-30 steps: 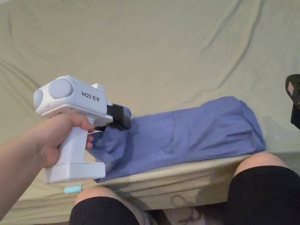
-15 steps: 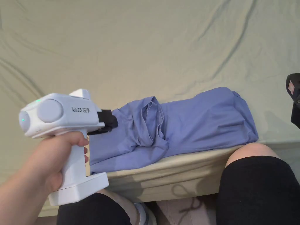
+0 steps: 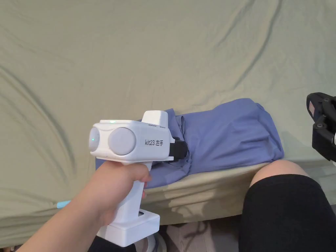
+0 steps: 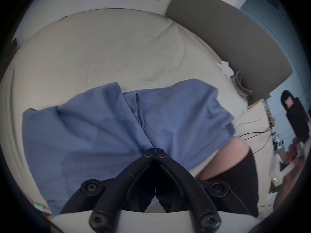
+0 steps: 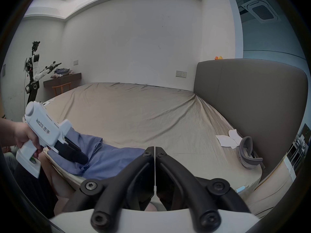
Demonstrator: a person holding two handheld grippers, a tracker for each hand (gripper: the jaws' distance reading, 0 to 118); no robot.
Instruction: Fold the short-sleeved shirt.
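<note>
Beige bed sheet (image 3: 164,59) is carrying the blue short-sleeved shirt (image 3: 229,137), lying partly folded along the near edge. Left claw (image 4: 155,150) is pinching a shirt fold, jaws closed. Right claw (image 5: 154,150) is hovering closed and empty.

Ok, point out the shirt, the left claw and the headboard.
shirt (image 3: 229,137), head view, flat right half.
left claw (image 4: 155,150), left gripper view, shut tips pinching shirt fabric.
headboard (image 5: 249,105), right gripper view, grey front face.

A wide bed (image 5: 134,112) under a wrinkled beige sheet (image 3: 157,65) meets a padded grey headboard (image 5: 252,102). White walls (image 5: 134,43) stand behind it — a dark shelf (image 5: 62,80) and a wooden chair (image 5: 61,88) sit in the far corner.
</note>
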